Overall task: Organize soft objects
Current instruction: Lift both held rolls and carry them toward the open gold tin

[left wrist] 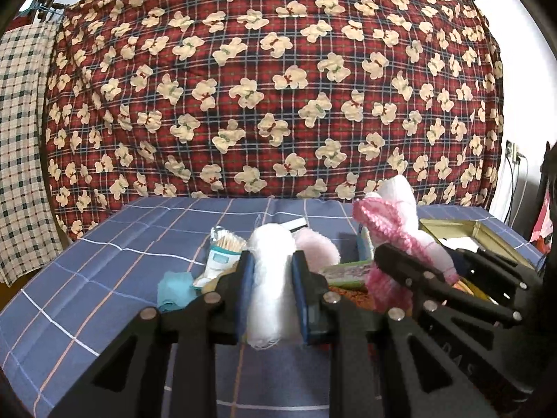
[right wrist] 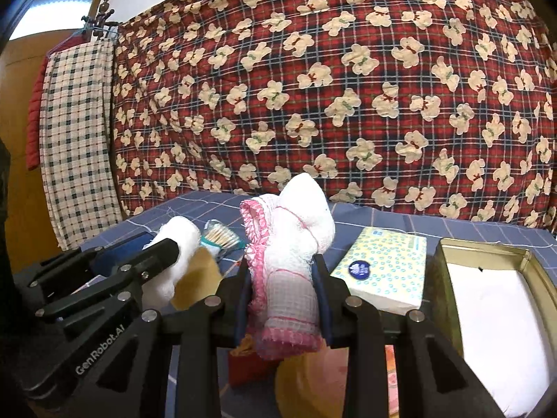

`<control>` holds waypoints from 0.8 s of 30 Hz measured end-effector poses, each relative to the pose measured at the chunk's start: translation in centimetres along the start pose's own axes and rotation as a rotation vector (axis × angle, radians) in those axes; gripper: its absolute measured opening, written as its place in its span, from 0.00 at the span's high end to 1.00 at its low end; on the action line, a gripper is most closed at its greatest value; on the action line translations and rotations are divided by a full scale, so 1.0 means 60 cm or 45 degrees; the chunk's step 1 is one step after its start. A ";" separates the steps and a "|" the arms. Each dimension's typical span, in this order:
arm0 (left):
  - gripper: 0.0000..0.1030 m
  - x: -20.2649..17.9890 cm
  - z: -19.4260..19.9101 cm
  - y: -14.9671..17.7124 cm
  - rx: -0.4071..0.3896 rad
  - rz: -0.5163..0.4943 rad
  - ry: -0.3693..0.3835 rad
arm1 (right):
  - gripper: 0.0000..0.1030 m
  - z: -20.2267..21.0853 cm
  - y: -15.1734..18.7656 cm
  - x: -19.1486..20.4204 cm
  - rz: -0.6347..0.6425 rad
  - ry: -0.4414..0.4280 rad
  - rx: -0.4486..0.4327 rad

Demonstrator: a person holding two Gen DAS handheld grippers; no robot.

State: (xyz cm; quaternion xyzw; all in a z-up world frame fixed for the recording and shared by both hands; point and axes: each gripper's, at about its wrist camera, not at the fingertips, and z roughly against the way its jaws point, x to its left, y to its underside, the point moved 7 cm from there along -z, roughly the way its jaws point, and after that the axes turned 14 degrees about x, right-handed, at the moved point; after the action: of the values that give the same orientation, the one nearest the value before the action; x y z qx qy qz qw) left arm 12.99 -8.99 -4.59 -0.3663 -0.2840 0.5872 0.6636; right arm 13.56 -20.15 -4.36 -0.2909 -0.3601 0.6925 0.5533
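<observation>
White gauze roll [left wrist: 266,278] sits clamped upright in the left claw [left wrist: 269,299], lifted above the blue checked surface [left wrist: 104,261]. Beside it, the right claw [right wrist: 283,299] is clamped on a pink-trimmed white cloth [right wrist: 289,244]. Near them lie a cotton-swab pack [right wrist: 222,237], a tissue pack [right wrist: 386,268] and an open tin box [right wrist: 487,250]

I see a big red blanket [right wrist: 348,87] with little cream bears hanging at the back. A checked cloth [right wrist: 76,139] hangs on a hanger beside it. A bag of cotton swabs [left wrist: 222,250] lies on the blue checked sheet [left wrist: 104,261].
</observation>
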 end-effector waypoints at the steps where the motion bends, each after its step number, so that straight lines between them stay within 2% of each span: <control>1: 0.80 -0.002 0.000 -0.001 -0.005 0.002 0.003 | 0.66 0.000 0.000 -0.003 -0.003 0.002 0.000; 9: 0.80 -0.020 -0.008 -0.007 -0.019 -0.010 0.006 | 0.66 -0.001 -0.002 -0.014 -0.013 0.013 -0.001; 24: 0.80 -0.029 -0.037 -0.021 0.017 -0.010 0.000 | 0.66 -0.015 -0.003 -0.034 -0.052 0.000 0.042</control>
State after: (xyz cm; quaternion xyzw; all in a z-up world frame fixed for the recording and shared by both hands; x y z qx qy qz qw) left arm 15.27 -11.09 -4.72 -0.3607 -0.2814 0.5864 0.6685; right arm 14.82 -21.97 -4.74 -0.2744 -0.3546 0.6869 0.5720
